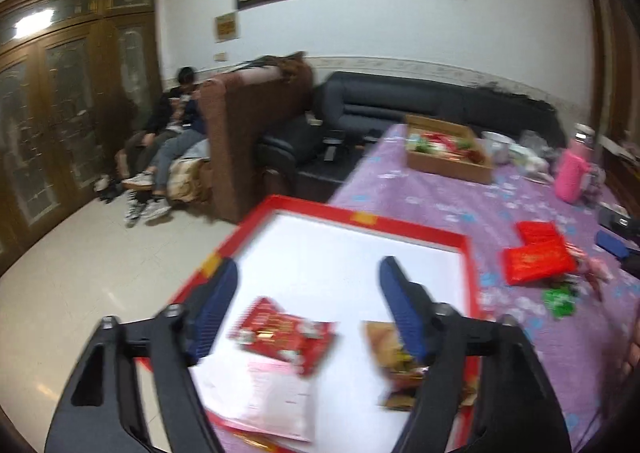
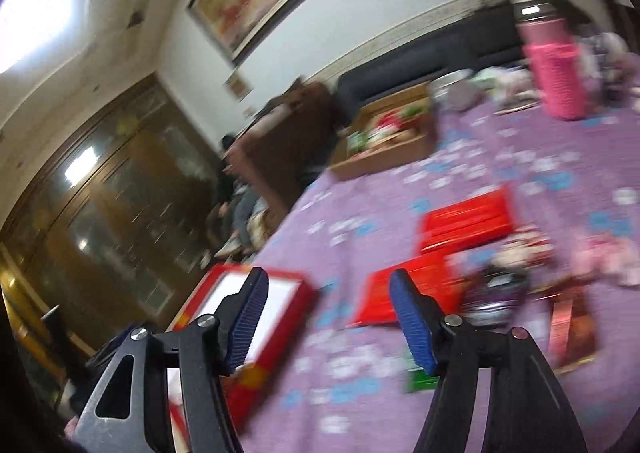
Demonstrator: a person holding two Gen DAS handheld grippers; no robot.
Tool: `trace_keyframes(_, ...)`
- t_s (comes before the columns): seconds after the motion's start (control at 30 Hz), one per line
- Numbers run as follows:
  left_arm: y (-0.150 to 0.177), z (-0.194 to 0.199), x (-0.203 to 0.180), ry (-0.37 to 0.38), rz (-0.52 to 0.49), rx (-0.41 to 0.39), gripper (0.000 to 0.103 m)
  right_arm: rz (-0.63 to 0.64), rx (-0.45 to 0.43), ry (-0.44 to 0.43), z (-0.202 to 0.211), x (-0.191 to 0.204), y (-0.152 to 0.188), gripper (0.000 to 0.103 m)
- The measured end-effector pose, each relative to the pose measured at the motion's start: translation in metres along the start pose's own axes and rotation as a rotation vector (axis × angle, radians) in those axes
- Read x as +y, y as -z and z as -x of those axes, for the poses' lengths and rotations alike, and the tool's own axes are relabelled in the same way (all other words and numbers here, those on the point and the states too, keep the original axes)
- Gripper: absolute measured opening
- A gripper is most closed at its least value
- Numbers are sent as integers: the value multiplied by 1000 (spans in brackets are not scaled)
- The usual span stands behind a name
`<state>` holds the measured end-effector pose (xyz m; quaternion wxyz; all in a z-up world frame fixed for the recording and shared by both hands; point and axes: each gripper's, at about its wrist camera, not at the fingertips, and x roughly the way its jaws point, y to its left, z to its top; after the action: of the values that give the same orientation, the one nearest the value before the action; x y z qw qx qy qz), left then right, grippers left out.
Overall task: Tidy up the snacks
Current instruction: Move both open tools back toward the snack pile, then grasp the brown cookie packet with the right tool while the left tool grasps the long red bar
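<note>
A red-rimmed box with a white floor [image 1: 466, 261] sits at the near edge of the purple-clothed table. Inside lie a red snack packet [image 1: 286, 333], a brown packet [image 1: 390, 365] and a pink-white sheet [image 1: 264, 397]. My left gripper [image 1: 310, 285] is open and empty above the box. Loose snacks lie on the cloth to the right: red packets [image 1: 536, 257] and a green one [image 1: 560, 301]. In the right wrist view my right gripper [image 2: 328, 293] is open and empty over the cloth, between the red box [image 2: 288, 313] and the red packets [image 2: 468, 221].
A cardboard box of snacks [image 1: 448, 165] stands at the far side of the table, with a pink bottle [image 1: 574, 169] and a metal bowl [image 1: 498, 145] to its right. Sofas stand behind the table, with people seated at the left.
</note>
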<state>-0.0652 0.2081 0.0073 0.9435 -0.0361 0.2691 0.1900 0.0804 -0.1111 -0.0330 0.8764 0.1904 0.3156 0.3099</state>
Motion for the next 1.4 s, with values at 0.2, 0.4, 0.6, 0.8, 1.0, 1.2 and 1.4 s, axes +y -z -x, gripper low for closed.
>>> trace_keyframes(0.2, 15, -7, -70, -52, -271, -3, 80, -158, -93, 62, 25, -69, -8, 69)
trace_keyframes(0.4, 29, -44, -73, -258, -378, 27, 80, -152, -122, 111, 36, -81, -14, 69)
trace_keyframes(0.6, 7, -55, -33, -320, -248, 101, 80, -241, -127, 220, 47, -106, -14, 70)
trace_keyframes(0.8, -18, -11, -62, -121, -224, -35, 85, -229, -37, 311, 42, -119, -13, 70)
trace_keyframes(1.0, -25, -10, -130, 82, -395, -26, 85, -150, 82, 335, 29, -114, -5, 62)
trace_keyframes(1.2, -22, -42, -196, 212, -577, 59, 85, -130, 204, 378, 11, -118, 7, 62)
trace_keyframes(1.4, -16, -79, -249, 310, -732, 151, 85, 86, 236, 507, -7, -89, 20, 56)
